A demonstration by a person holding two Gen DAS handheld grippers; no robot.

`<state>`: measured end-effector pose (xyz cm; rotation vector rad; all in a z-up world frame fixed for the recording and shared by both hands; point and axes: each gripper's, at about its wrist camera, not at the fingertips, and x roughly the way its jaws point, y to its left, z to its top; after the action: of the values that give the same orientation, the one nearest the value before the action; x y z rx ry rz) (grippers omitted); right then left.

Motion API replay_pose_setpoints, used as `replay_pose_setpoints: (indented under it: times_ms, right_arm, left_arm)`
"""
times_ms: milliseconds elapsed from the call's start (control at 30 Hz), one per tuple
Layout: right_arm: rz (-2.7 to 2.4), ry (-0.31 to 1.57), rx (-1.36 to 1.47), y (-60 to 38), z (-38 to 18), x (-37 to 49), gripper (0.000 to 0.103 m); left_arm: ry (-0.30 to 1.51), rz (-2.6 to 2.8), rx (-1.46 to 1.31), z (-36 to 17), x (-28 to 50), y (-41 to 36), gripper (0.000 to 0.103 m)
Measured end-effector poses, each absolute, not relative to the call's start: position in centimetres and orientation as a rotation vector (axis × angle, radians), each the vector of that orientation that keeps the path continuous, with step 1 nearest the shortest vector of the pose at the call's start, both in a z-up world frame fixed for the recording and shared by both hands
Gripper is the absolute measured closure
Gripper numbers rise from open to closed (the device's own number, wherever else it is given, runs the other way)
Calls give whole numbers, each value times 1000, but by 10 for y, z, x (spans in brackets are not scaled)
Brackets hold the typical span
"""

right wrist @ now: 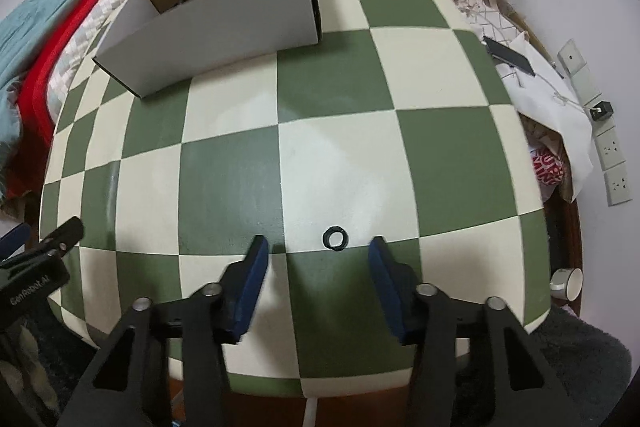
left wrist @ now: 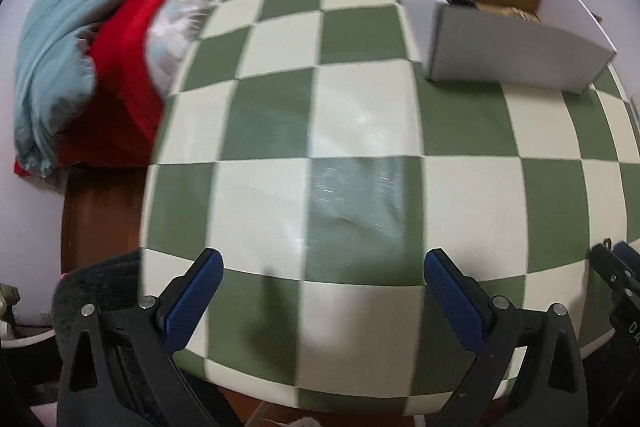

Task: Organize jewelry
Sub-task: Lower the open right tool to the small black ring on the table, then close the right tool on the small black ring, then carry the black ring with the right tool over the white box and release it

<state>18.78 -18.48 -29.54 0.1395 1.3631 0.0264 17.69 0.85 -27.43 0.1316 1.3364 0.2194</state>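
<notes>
A desk (right wrist: 452, 147) covered in a green and cream checkered pattern is seen filling most of both views, and it serves as the landmark for everything else. Beyond the far left edge of the desk, a bed with rumpled blue, red and white bedding (left wrist: 100, 39) is seen. On the far part of the desk an open box (right wrist: 224, 31) with white outer walls and a brown cardboard interior is set; dark items are glimpsed inside it in the left wrist view (left wrist: 516, 27), but what they are cannot be told. Off the right edge of the desk, a pile of pale cloth and bags (right wrist: 536, 83) with a dark phone (right wrist: 510, 55) resting on top is seen, and a white mug (right wrist: 568, 283) is seen lower down near the desk's right near corner. The left gripper (left wrist: 322, 283) is held over the near edge of the desk, its blue-padded fingers spread wide with nothing between them. The right gripper (right wrist: 318, 261) is likewise held released over the near part of the desk, its fingers apart and empty. A small black ring (right wrist: 335, 238) lies flat on a cream square near the desk's front edge, just ahead of the right gripper's fingertips and between their lines, untouched by either pad.
</notes>
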Motion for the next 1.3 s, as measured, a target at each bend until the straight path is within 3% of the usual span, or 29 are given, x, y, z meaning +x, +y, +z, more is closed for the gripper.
replay_pose_setpoints:
  times_ms: [133, 200, 300, 533, 733, 1100, 1300]
  right_arm:
    - [17, 1356, 106, -183, -296, 190, 67]
    - [17, 1350, 94, -184, -295, 190, 79]
    - [19, 1338, 89, -183, -294, 189, 90]
    - [30, 1306, 168, -195, -289, 188, 90]
    - [54, 1236, 222, -201, -251, 198, 90]
    - [143, 1120, 179, -185, -185, 279, 90]
    - [157, 1116, 189, -188, -181, 328, 90]
  left_arm:
    - [1369, 188, 139, -283, 178, -4, 0]
    - [1376, 182, 144, -285, 177, -8, 0]
    - [1388, 170, 141, -288, 176, -14, 0]
    - [1372, 146, 130, -277, 176, -25, 0]
    - [1323, 116, 57, -242, 188, -30, 0]
    - [1222, 76, 16, -185, 270, -30, 0]
    - [1244, 68, 14, -188, 318, -26, 0]
